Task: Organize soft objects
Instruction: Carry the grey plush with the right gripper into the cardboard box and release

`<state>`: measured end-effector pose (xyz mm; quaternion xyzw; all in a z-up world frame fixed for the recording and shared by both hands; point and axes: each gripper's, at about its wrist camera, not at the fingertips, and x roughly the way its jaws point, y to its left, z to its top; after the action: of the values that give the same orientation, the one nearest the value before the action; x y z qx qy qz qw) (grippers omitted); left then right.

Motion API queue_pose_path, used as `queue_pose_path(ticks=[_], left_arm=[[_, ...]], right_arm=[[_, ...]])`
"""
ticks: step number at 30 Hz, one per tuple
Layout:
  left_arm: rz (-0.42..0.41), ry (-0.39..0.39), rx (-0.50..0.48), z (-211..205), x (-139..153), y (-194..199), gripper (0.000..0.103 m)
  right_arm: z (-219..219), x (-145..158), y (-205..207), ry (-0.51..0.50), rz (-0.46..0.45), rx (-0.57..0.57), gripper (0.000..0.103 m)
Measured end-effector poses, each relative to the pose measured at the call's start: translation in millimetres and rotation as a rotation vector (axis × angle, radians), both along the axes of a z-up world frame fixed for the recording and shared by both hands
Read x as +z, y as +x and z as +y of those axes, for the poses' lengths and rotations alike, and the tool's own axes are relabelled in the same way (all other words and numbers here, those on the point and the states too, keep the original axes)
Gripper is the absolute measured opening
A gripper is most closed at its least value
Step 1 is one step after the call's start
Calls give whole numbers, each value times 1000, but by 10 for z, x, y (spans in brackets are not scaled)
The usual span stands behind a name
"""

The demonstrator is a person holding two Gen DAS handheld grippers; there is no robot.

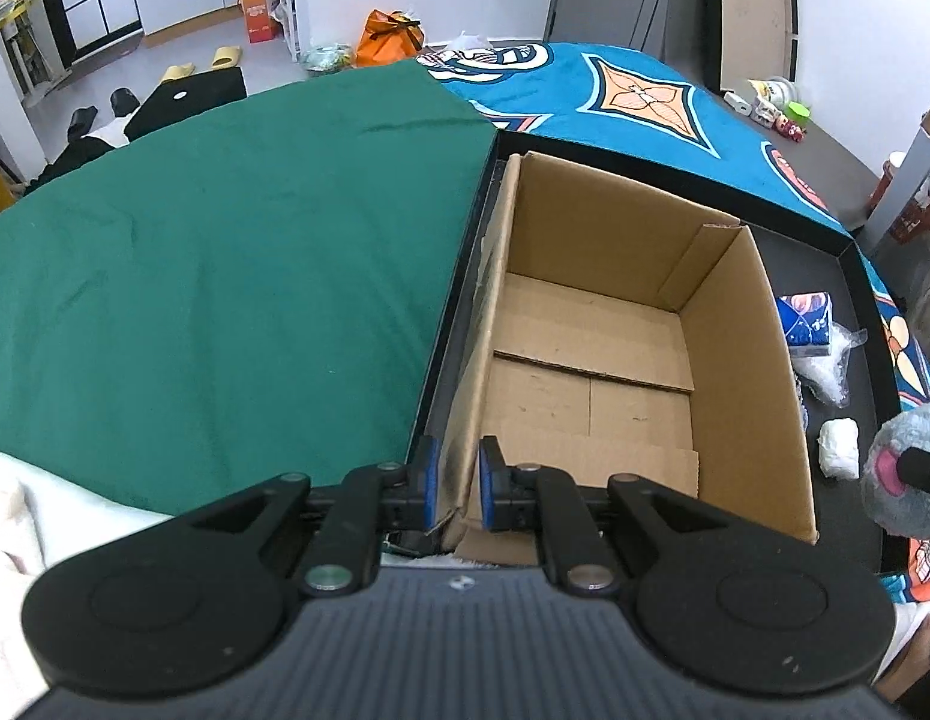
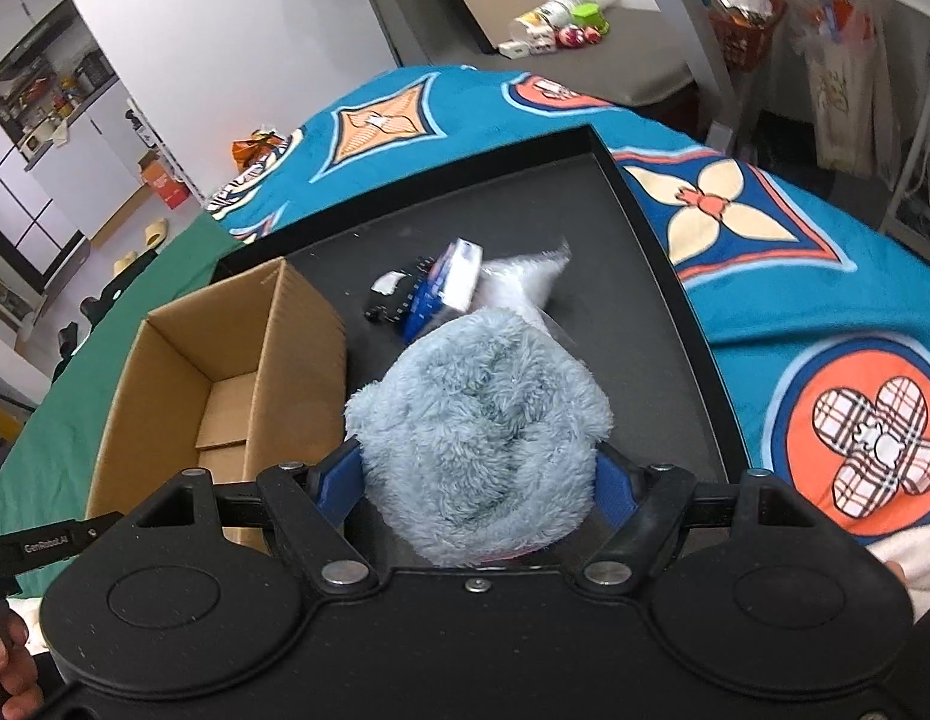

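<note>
I am pinching the near wall of the cardboard box (image 1: 591,324) with my left hand-held gripper (image 1: 456,483), its blue pads closed tight on the thin creased board at the box's near left corner. My right hand-held gripper (image 2: 480,474) is squeezing the fluffy grey-blue plush toy (image 2: 483,426) between widely spread jaws, just right of the box and above the black tray (image 2: 663,222) that the box is standing in.

As I judge it, the sorting is only beginning: the box is lying empty, bare corrugated floor flaps showing, and this plush is the first piece on its way in. Still waiting right of the box on the tray are a blue printed tissue pack (image 1: 804,324), a crinkly clear plastic bag (image 1: 831,369), a small white wad (image 1: 840,447), and, beyond the plush, something black I cannot identify.

The plush is long-piled, rounded and yielding, bulging past my pads; a pink patch is showing in the left view. The box is stiff, matte brown, scuffed at the pinched edge. Left of the box a smooth green cloth (image 1: 225,252) is wrinkling softly; behind the box a teal blanket (image 1: 639,96) with orange motifs is looking velvety.
</note>
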<state>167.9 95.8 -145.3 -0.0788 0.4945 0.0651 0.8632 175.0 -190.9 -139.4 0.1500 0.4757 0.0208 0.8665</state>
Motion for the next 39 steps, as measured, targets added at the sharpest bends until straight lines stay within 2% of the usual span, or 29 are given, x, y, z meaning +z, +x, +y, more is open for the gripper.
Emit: queue_pose_path(ticks=[18,35,39], left_arm=[[-14,-57,13,97,-47,11,11],[-7,-93,-6,146,-123,48,11],[-5,-99,-5,154,-123,44,11]], right_arm=[[477,333,106,-19,-120,111,75],[1022,387,221,2,-118,226,75],[1105,422,244,28,-139,255,85]])
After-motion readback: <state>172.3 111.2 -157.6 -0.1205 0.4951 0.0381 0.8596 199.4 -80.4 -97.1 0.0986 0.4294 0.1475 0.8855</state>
